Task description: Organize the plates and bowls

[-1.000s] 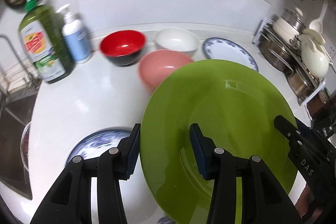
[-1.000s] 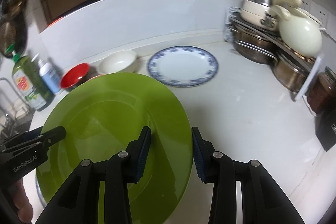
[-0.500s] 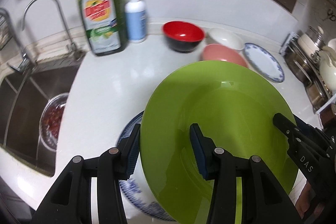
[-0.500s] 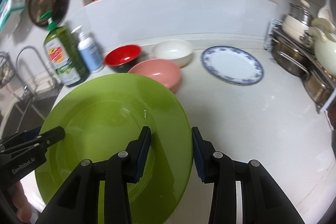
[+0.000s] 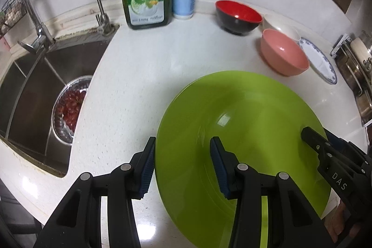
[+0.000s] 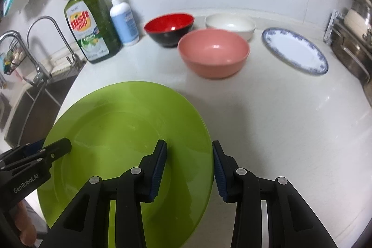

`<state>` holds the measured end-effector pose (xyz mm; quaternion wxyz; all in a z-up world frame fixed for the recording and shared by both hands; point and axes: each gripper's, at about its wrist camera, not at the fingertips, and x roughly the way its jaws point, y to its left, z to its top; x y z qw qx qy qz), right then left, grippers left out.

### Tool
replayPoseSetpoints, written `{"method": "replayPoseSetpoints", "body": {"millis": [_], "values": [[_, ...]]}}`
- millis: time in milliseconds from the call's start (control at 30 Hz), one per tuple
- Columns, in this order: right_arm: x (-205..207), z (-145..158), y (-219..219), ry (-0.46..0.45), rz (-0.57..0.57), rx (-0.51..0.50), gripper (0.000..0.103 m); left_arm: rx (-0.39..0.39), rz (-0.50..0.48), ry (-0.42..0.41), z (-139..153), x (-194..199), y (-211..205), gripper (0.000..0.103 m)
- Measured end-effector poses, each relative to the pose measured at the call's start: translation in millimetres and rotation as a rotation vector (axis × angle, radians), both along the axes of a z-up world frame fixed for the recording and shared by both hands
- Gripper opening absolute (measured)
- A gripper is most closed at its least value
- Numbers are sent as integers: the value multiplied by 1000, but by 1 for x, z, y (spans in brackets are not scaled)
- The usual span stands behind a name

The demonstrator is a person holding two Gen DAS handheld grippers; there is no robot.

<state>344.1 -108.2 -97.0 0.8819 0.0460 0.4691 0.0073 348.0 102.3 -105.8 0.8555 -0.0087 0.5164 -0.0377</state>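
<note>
The big green plate (image 5: pixel 241 131) fills the lower middle of both pictures, pinched at opposite rims by the left gripper (image 5: pixel 182 167) and right gripper (image 6: pixel 189 170); it looks smooth, slippery and breakable.

The white speckled worktop (image 6: pixel 290 122) carries, along its back wall, a green dish-soap bottle (image 6: pixel 90 27) with a white-and-blue pump bottle (image 6: pixel 123 20) just beside it, then a red-and-black bowl (image 6: pixel 169 28) and a white bowl (image 6: pixel 230 24). A pink bowl (image 6: pixel 214 52) stands in front of those two bowls. A blue-rimmed white plate (image 6: pixel 295 54) lies flat to the right, apart from the bowls. A steel sink (image 5: pixel 46 76) is let into the worktop's left end.
</note>
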Motion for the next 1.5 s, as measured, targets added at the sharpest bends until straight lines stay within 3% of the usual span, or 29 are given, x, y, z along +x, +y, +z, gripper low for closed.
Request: {"method": "replayPoseSetpoints", "body": {"millis": [500, 1267, 1367, 1500], "values": [[6, -25, 3, 72, 5, 15, 40, 17, 4, 52, -23, 7, 4, 45], [9, -31, 12, 88, 31, -47, 42, 19, 16, 95, -38, 12, 7, 45], [10, -31, 11, 96, 27, -45, 42, 43, 16, 63, -31, 10, 6, 47], [7, -27, 5, 98, 5, -28, 42, 68, 9, 5, -15, 6, 2, 61]]}}
